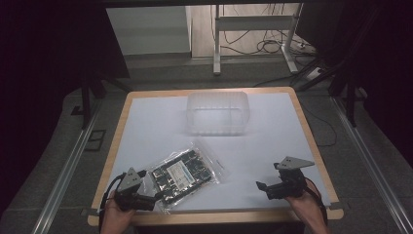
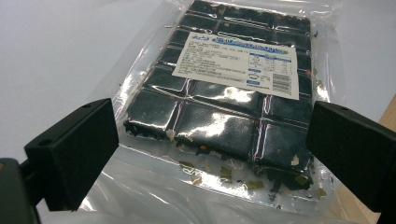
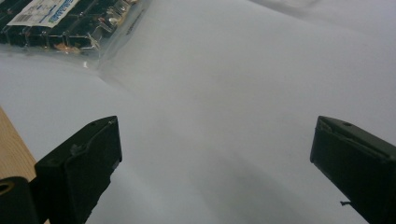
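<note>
A clear plastic bag (image 1: pixel 187 171) holding a dark block of divided squares with a white label lies flat on the white table sheet, front left. My left gripper (image 1: pixel 157 196) is open at the bag's near end; in the left gripper view its jaws stand wide on either side of the bag (image 2: pixel 219 107). At the front right, my right gripper (image 1: pixel 263 190) hovers open over bare sheet, well apart from the bag (image 3: pixel 60 23), which shows at the upper left of the right gripper view.
A clear plastic tub (image 1: pixel 217 113) stands at the back middle of the table. The white sheet (image 1: pixel 272 141) covers a table with a wooden rim (image 1: pixel 214 217). Behind are desk legs and cables on the floor.
</note>
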A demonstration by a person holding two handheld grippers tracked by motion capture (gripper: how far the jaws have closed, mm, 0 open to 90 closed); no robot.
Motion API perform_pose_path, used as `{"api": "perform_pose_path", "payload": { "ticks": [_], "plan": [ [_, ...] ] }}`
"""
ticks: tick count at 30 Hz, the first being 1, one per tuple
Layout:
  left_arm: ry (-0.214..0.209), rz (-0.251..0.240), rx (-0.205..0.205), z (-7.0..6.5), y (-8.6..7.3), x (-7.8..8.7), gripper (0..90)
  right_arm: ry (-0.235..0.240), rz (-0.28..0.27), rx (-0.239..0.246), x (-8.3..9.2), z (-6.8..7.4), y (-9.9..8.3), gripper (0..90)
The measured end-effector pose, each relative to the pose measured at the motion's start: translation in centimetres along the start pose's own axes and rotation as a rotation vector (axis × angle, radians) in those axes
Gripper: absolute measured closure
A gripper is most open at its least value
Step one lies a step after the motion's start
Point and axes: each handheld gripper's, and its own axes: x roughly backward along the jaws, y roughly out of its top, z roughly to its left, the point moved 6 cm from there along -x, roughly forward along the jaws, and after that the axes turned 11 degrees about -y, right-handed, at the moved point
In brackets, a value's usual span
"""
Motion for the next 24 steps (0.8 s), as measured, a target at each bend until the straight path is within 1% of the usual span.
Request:
{"api": "perform_pose_path", "payload": {
  "ticks": [4,6,8,9,11,12,14,15,19,21,24],
  "plan": [
    [0.01,0.001,-0.01,0.0,0.0,0.0,2.2,0.01,0.008,0.014,-0.4,0.4,0.3,1.8],
    [0.011,-0.001,-0.013,0.0,0.0,0.0,2.1,0.03,0.007,0.009,-0.6,0.8,0.6,1.8],
    [0.013,-0.001,-0.014,0.0,0.0,0.0,2.1,0.043,0.004,0.015,-1.0,1.1,0.9,1.9],
    [0.015,0.0,-0.015,0.0,0.0,0.0,2.1,0.048,0.001,0.031,-1.4,1.3,1.3,2.0],
    [0.018,-0.002,-0.015,0.0,0.0,0.0,2.1,0.052,0.002,0.04,-1.7,1.5,1.4,1.9],
    [0.019,-0.003,-0.015,0.0,0.0,0.0,2.1,0.071,-0.003,0.048,-2.1,1.9,1.7,1.8],
    [0.022,-0.005,-0.017,0.1,0.0,0.0,2.1,0.076,-0.006,0.047,-2.3,2.1,1.8,1.5],
    [0.023,-0.007,-0.018,0.0,0.0,0.0,2.0,0.09,-0.01,0.05,-2.6,2.3,2.2,1.0],
    [0.027,-0.007,-0.027,0.0,0.0,0.0,2.0,0.099,-0.021,0.05,-3.0,2.7,2.7,0.6],
    [0.029,-0.006,-0.03,0.0,0.0,0.0,1.9,0.106,-0.027,0.041,-3.3,2.9,3.1,0.6],
    [0.032,-0.006,-0.032,0.0,0.0,0.1,1.9,0.122,-0.02,0.035,-3.7,3.2,3.5,0.7]
  ]
}}
